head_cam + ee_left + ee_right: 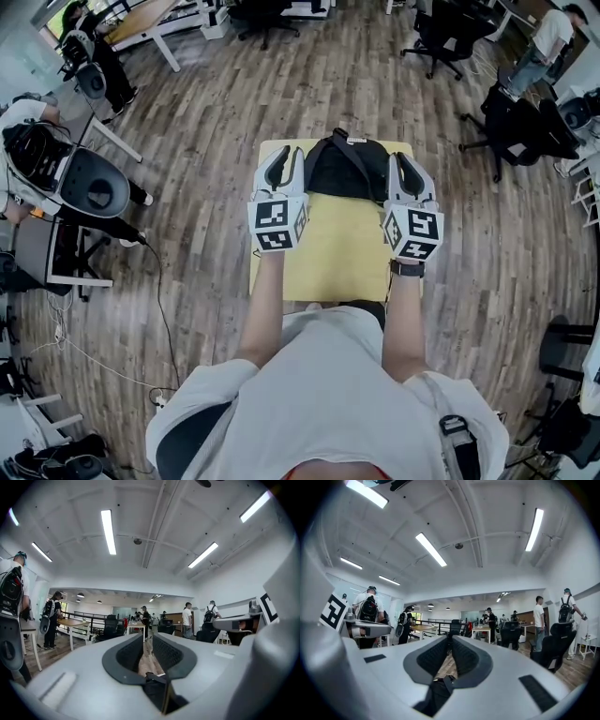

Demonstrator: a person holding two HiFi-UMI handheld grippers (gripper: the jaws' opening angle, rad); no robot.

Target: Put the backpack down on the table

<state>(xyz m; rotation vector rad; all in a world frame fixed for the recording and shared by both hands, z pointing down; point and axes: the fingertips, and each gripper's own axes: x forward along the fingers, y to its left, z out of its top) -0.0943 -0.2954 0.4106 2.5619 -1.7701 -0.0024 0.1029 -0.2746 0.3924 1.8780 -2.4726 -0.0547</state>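
— Wood-plank floor (216, 141) all round, and one small yellow table (323, 267) in front of the person (328, 394). Where is the backpack (342, 169)?

— It is black and sits at the table's far edge, about midway between the two far corners, with a gripper close on each side.

— How do the tongs stand?

— The left gripper (285, 159) has its jaws narrow. They are nipped on a black strap (157, 691) of the backpack, deep near the jaw roots, while the tips stay a sliver apart. The right gripper (405, 164) matches it: jaws narrow, closed on a second strap (436, 693), also black and also deep at the roots. Both grippers point level, away from the person.

— Does the backpack rest on the table?

— From above that cannot be told. Its lower part overlaps the far edge, and the near half of the table is bare yellow.
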